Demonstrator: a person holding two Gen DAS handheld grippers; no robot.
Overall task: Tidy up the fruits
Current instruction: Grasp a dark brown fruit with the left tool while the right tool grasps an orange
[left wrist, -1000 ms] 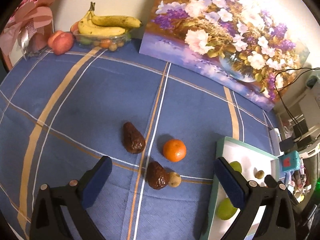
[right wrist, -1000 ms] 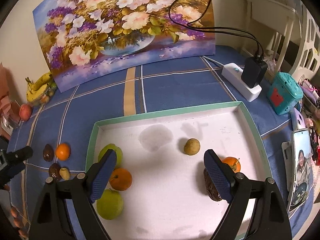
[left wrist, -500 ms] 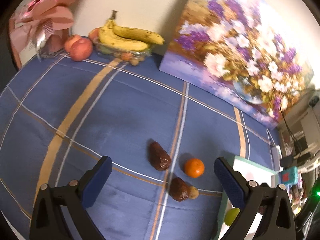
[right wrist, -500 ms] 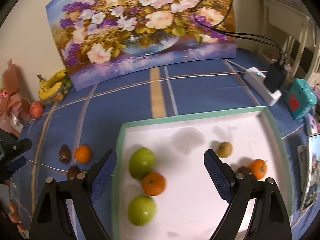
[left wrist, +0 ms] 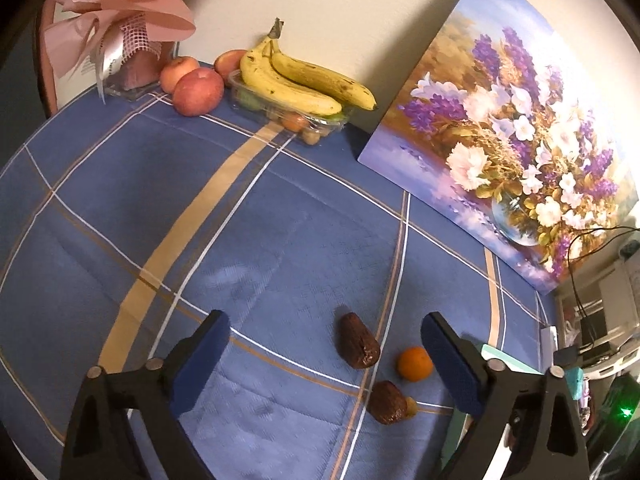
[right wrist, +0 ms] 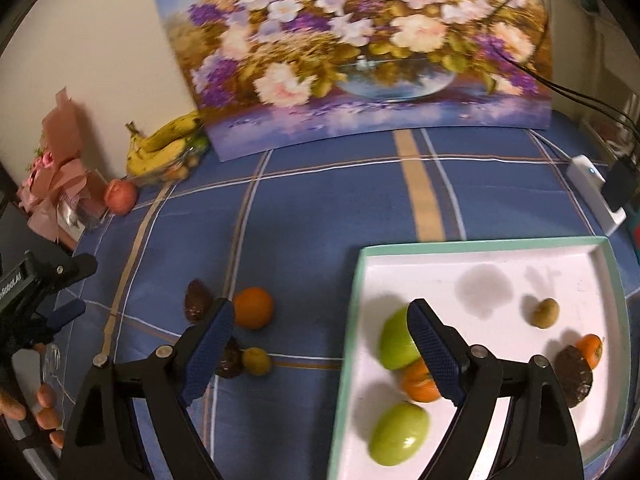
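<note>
**Currently on the blue cloth: fruit stock, two views**

Left wrist view. The left gripper (left wrist: 325, 354) is hanging over the blue plaid tablecloth (left wrist: 248, 240), its jaws having just been closing a little yet standing wide, with nothing between the blue pads. Ahead of it four loose fruits are lying close together: a dark brown wrinkled oblong fruit (left wrist: 358, 341), a small round orange tangerine (left wrist: 415, 363), a second dark brown fruit (left wrist: 387, 402), and a tiny tan round fruit (left wrist: 411, 405) touching that second one. At the far wall a bunch of yellow bananas (left wrist: 304, 82) is resting on a clear plastic punnet (left wrist: 288, 114), with red apples (left wrist: 197, 91) just beside it and a pink wrapped bouquet (left wrist: 120, 20) further left. A large flower painting (left wrist: 512, 136) is leaning against the wall.

Right wrist view. The right gripper (right wrist: 320, 334) is hovering wide open and gripping nothing, straddling the left rim of the white, mint-edged tray (right wrist: 352, 320). Inside the tray are lying two green apples (right wrist: 398, 434), two tangerines (right wrist: 418, 382), one dark brown fruit (right wrist: 574, 374) and one tan round fruit (right wrist: 544, 313). The four loose fruits are lying on the cloth left of the tray. A white power strip (right wrist: 592, 196) is sitting at the right.
</note>
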